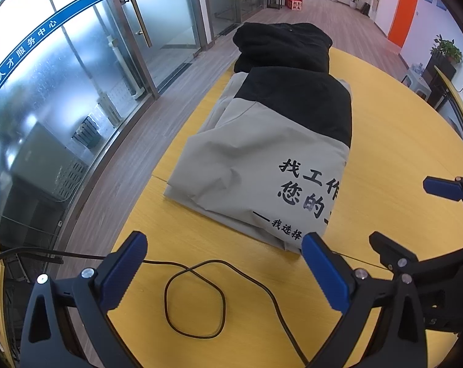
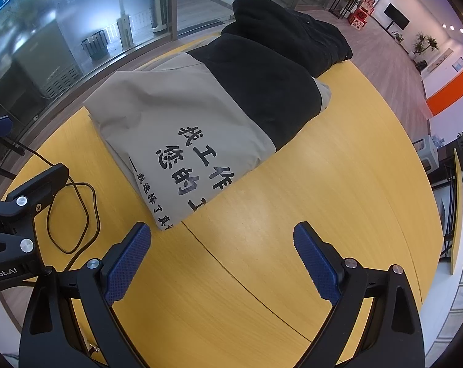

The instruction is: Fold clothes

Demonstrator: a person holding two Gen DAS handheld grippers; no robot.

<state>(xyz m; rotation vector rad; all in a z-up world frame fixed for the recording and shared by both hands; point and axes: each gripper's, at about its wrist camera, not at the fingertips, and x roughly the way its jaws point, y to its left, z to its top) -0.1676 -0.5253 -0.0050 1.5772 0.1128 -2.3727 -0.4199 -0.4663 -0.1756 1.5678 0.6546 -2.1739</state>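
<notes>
Left gripper (image 1: 223, 271) gapes wide, empty; right gripper (image 2: 222, 260) likewise. Folded grey-and-black printed jacket (image 2: 200, 113) lies just ahead on yellow wooden table (image 2: 338, 184). Thin black cable (image 1: 194, 300) loops beneath left.

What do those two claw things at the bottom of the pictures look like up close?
Both the left gripper and the right gripper are matte black plastic frames with silver screws. Their fingers carry blue pads with a fine bumpy grip texture. White lettering ending "Robot.AI" marks the left one's body.
</notes>
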